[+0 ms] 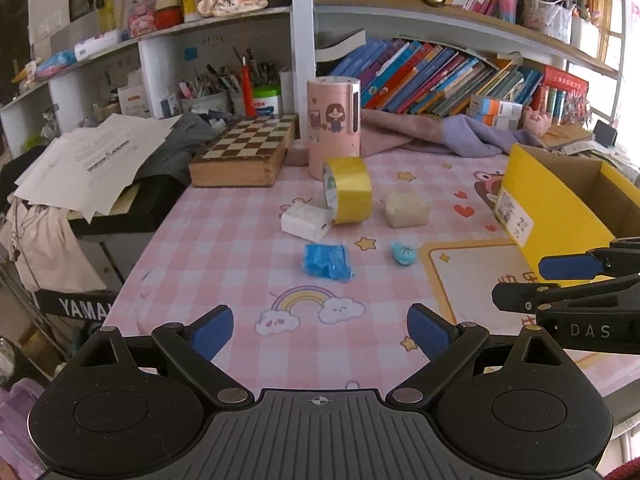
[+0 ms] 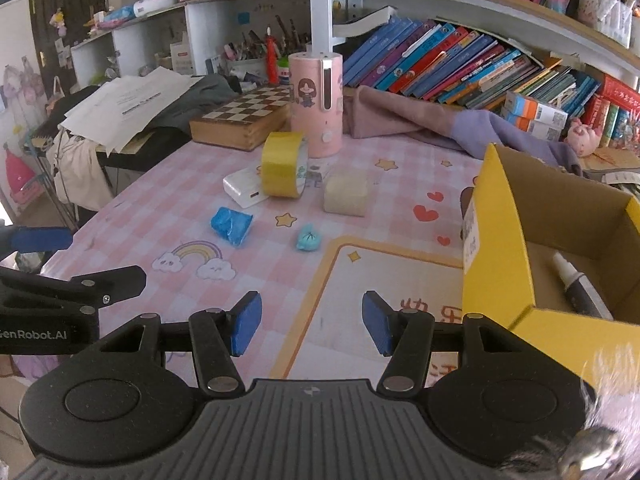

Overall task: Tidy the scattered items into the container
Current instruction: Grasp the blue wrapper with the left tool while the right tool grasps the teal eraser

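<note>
A pink checked tablecloth (image 1: 224, 232) printed with stars, hearts and a rainbow covers the desk, backed by white shelves crammed with leaning books (image 1: 432, 76). A wooden chessboard box (image 1: 248, 152) and a smooth pink cylinder (image 1: 334, 120) stand at the back. Scattered mid-table: a glossy yellow tape roll (image 1: 350, 190) on its edge touching a white charger block (image 1: 306, 222), a pale cube (image 1: 406, 210), a crumpled blue wrapper (image 1: 328, 262) and a small rounded blue toy (image 1: 404, 254). The yellow cardboard box (image 2: 500, 240) on the right holds a marker (image 2: 580, 284). The left gripper (image 1: 320, 332) and right gripper (image 2: 312, 324) hang with jaws apart, empty.
</note>
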`<control>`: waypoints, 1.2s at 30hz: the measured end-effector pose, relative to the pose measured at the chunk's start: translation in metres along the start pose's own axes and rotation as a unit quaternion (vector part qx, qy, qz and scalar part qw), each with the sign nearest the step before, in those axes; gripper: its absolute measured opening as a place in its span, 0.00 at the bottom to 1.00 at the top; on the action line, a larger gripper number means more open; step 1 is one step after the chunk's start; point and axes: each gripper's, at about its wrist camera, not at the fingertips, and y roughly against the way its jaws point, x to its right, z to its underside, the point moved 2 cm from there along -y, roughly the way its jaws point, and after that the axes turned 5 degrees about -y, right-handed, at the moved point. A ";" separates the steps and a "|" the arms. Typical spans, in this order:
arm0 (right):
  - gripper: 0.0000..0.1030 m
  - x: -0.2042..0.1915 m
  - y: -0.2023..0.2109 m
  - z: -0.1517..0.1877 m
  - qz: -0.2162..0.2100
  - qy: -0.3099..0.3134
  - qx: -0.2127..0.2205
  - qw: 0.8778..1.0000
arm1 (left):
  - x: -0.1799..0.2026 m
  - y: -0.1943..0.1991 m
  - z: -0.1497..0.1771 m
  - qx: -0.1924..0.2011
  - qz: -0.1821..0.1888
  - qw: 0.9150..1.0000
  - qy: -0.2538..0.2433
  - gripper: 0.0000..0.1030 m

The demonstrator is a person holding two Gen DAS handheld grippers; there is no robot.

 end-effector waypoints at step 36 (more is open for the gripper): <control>0.44 0.001 -0.147 -0.061 -0.034 0.002 -0.073 0.997 | -0.019 -0.115 -0.037 -0.049 -0.011 0.998 -0.024 0.92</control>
